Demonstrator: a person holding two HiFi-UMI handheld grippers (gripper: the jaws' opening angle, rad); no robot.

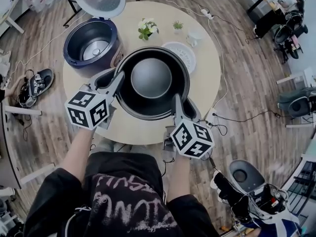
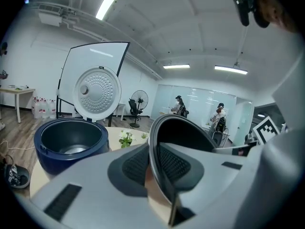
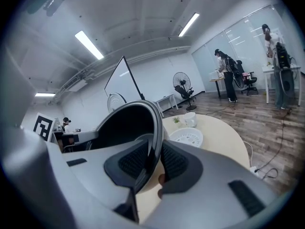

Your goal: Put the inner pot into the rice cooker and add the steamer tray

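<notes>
firmly, the inner pot (image 1: 150,78) rim sits clamped within both jaws.

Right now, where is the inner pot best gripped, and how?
Take the inner pot by its thin rim at two opposite sides, one jaw inside, one outside, as the left gripper and right gripper do. Its round body looks too wide for them.

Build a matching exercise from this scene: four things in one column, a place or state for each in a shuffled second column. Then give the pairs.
1. inner pot
2. rice cooker
3. steamer tray
4. flowers

A. white, lying flat on the table
B. lid up, nothing inside
C. stands between the cooker and the tray
D. rim gripped by left claw and right claw

Pairs: 1-D, 2-B, 3-A, 4-C
</notes>
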